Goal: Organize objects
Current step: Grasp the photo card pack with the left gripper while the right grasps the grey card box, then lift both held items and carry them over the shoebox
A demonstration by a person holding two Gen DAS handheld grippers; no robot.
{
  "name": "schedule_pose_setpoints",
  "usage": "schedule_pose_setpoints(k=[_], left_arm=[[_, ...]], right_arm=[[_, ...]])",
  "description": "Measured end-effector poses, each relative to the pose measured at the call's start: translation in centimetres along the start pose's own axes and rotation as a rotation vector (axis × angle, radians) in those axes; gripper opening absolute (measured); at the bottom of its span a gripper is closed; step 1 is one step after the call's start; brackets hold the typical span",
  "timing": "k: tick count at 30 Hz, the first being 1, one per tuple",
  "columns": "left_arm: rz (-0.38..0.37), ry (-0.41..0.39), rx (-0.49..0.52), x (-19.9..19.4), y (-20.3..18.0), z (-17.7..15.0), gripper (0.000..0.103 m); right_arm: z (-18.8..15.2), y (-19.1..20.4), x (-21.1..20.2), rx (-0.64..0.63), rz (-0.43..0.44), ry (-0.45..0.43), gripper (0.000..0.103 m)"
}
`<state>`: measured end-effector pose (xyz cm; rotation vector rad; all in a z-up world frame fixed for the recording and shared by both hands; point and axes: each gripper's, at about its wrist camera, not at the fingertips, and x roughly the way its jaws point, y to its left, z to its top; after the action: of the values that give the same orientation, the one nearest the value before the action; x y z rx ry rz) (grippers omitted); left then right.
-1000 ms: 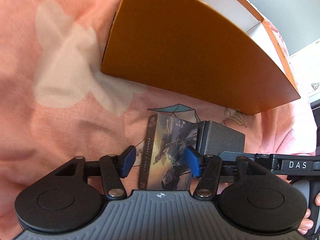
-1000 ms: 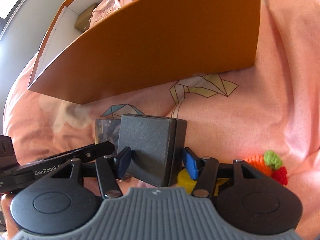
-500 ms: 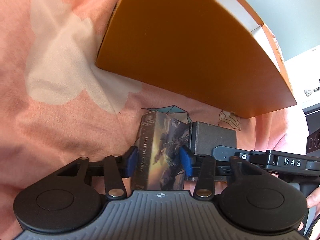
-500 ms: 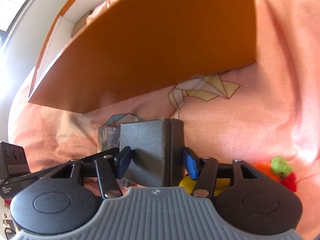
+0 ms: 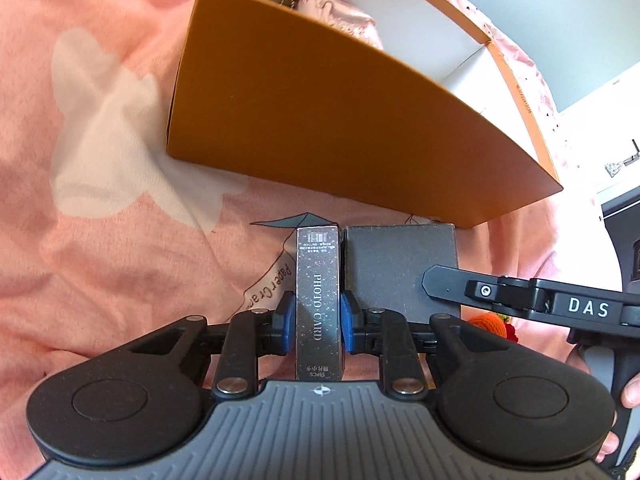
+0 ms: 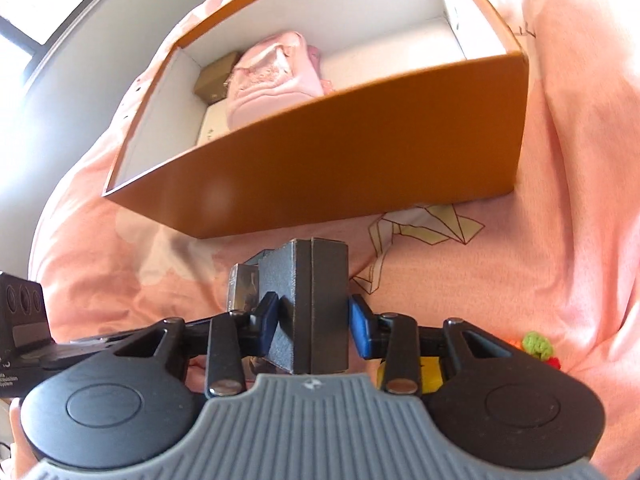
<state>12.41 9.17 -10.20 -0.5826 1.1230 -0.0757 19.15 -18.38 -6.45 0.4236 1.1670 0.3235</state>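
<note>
Left gripper (image 5: 313,328): jaws have just been closing and now clamp the card box (image 5: 319,304) by its long sides, both blue pads pressed against it. The card box is silver, stands on edge in the grip, its spine marked "PHOTO CARD" facing the camera.

Right gripper (image 6: 314,316): jaws have just been closing and now clamp the grey box (image 6: 310,304). The left pad bears on its textured face, the right pad on the opposite side; the grey box sits slightly turned in the grip. In the left wrist view the grey box (image 5: 400,268) is just beside the card box, to its right.

Both boxes are in front of the orange box (image 6: 340,176), apart from its near wall. The orange box is open-topped, white inside, and rests on a pink sheet (image 5: 100,200) with printed paper-crane figures. Inside it lie a pink pouch (image 6: 272,76) and a brown carton (image 6: 216,76), side by side at its left end.

A knitted toy (image 6: 536,346), orange, green and red, lies on the sheet to the right of the right gripper, partly hidden.
</note>
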Motion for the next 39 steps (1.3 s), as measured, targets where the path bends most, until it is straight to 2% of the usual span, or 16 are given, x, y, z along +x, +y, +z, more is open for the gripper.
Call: schedule_pose_setpoints(k=[4, 11, 17, 22, 25, 29, 32, 35, 39], left_arm=[[-0.064, 0.014, -0.057, 0.2, 1.2, 0.0, 0.025], [-0.055, -0.019, -0.063, -0.9, 1.1, -0.5, 0.025], [-0.033, -0.067, -0.018, -3.0, -0.2, -0.6, 0.025], [-0.062, -0.127, 0.015, -5.6, -1.3, -0.6, 0.025], [-0.109, -0.161, 0.028, -7.9, -1.7, -0.1, 0.025], [-0.144, -0.218, 0.073, -9.1, -4.1, 1.1, 0.025], [-0.171, -0.23, 0.085, -10.3, -4.5, 2.7, 0.025], [-0.193, -0.267, 0.094, -11.4, -5.2, 4.7, 0.025], [-0.194, -0.321, 0.113, -11.2, -6.4, 8.0, 0.025]], right_arm=[[0.0, -1.3, 0.4, 0.026, -0.008, 0.006, 0.044], [-0.5, -2.0, 0.0, 0.059, 0.007, -0.022, 0.041], [-0.5, -0.3, -2.9, -0.016, 0.005, -0.09, 0.04], [-0.2, 1.2, -5.6, -0.068, 0.028, -0.146, 0.04], [0.1, 1.9, -7.5, -0.093, 0.051, -0.184, 0.04], [0.8, 2.9, -10.1, -0.12, 0.096, -0.235, 0.04], [1.7, 3.6, -11.5, -0.138, 0.118, -0.278, 0.04], [3.0, 4.0, -12.5, -0.147, 0.114, -0.328, 0.04], [5.3, 3.8, -13.1, -0.137, 0.088, -0.397, 0.04]])
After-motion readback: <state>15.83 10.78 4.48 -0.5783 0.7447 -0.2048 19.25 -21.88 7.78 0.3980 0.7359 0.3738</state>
